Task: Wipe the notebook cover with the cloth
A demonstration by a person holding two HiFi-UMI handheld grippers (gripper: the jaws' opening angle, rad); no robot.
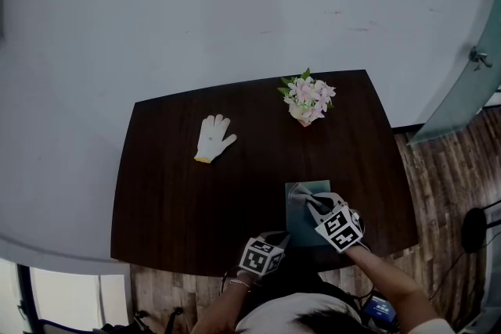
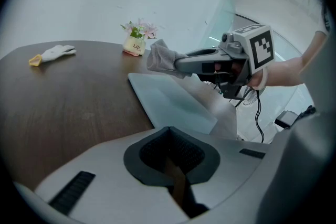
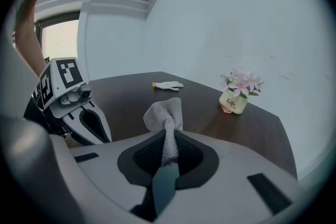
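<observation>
A pale teal notebook (image 1: 300, 229) lies flat near the front edge of the dark wooden table (image 1: 172, 199); it also shows in the left gripper view (image 2: 170, 102). My right gripper (image 1: 313, 203) hovers over the notebook's far end, shut on a bunched grey cloth (image 1: 299, 195). In the right gripper view the cloth (image 3: 164, 114) sticks up from between the jaws of that gripper (image 3: 167, 140). The left gripper (image 1: 275, 240) sits at the notebook's near left corner, by the table edge; its jaws (image 2: 170, 165) are shut with nothing in them. Held cloth (image 2: 160, 57) hangs just above the cover.
A white work glove (image 1: 214, 138) lies at the table's back left. A small pot of pink flowers (image 1: 308, 99) stands at the back edge. A glass panel (image 1: 462, 90) and wooden floor (image 1: 438, 184) are to the right of the table.
</observation>
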